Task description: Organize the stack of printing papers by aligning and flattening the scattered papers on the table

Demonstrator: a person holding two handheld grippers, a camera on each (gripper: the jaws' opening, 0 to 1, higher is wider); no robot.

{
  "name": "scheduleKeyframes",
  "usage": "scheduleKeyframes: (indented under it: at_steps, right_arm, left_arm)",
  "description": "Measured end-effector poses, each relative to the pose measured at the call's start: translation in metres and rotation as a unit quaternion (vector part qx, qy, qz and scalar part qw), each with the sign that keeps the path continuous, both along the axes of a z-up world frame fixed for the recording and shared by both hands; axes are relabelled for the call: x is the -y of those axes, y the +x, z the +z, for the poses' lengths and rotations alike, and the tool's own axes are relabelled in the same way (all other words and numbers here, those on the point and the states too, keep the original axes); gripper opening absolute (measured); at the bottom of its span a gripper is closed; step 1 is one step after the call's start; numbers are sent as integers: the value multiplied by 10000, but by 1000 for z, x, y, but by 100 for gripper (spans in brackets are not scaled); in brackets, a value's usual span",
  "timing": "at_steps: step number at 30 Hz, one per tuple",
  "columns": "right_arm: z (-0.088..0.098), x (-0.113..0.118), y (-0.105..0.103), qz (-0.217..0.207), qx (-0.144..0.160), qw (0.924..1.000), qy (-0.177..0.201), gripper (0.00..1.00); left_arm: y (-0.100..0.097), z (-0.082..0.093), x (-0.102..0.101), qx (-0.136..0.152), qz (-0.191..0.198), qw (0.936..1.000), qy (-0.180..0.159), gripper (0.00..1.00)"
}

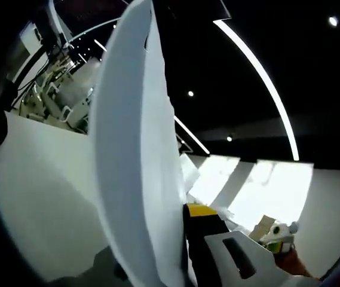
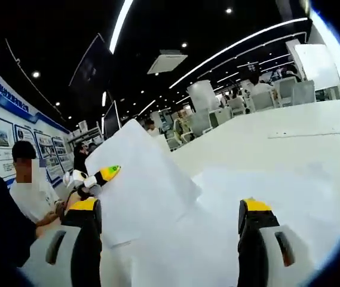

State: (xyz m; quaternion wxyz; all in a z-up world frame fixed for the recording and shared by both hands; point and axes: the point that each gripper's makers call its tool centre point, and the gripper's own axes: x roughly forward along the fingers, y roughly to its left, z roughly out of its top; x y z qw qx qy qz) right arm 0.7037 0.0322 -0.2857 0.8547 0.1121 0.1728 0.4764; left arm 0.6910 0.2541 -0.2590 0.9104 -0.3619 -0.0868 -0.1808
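The bench (image 2: pixel 289 149) is white and carries the papers; more of the bench (image 1: pixel 32 197) lies behind the raised sheet in the left gripper view. Papers (image 2: pixel 217 227) lie spread flat on the bench between the jaws of the right tool (image 2: pixel 170 218); one sheet (image 2: pixel 140 185) stands lifted above them, its corner raised, just beside the left-hand jaw. The right tool stands wide open, gripping nothing; its yellow-tipped jaws sit well apart. In the left gripper view a curved sheet (image 1: pixel 137 149) stands upright, edge-on, against the yellow-tipped jaw of the left tool (image 1: pixel 184 239); the second jaw is hidden behind the sheet, so its opening cannot be told. A person (image 2: pixel 29 191) sits beyond the bench edge.
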Motion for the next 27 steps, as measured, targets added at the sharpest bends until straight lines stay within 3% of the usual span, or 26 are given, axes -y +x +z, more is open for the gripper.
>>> scheduleKeyframes:
  at_steps: [13, 27]
  right_arm:
    - [1, 10, -13, -86, 220, 9988, -424, 90]
    - [-3, 40, -8, -421, 268, 9969, -612, 90]
  left_arm:
    - [1, -1, 1, -37, -20, 10000, 47, 6]
    - [1, -3, 1, -47, -3, 10000, 81, 6]
